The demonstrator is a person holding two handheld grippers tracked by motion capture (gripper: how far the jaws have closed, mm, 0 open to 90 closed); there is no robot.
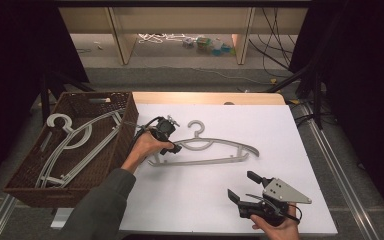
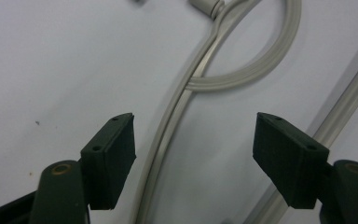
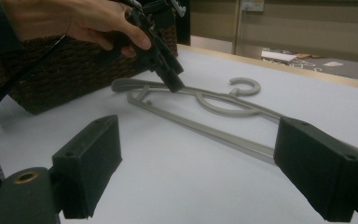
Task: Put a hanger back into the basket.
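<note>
A grey plastic hanger (image 1: 228, 159) lies flat on the white table top, its hook pointing away from me. My left gripper (image 1: 174, 148) points down over the hanger's left shoulder. In the left gripper view the jaws (image 2: 193, 140) stand open on either side of the hanger's arm (image 2: 165, 144), and neither pad touches it. The right gripper view shows that gripper's tip (image 3: 173, 83) down at the hanger (image 3: 223, 109). My right gripper (image 1: 242, 185) rests near the table's front edge, open with nothing between its pads (image 3: 196, 154).
A brown wicker basket (image 1: 125, 131) stands at the table's left edge and holds more grey hangers (image 1: 75, 142). The white table sheet (image 1: 280, 135) stretches to the right of the hanger. Beyond the table are wooden legs and cables on the floor.
</note>
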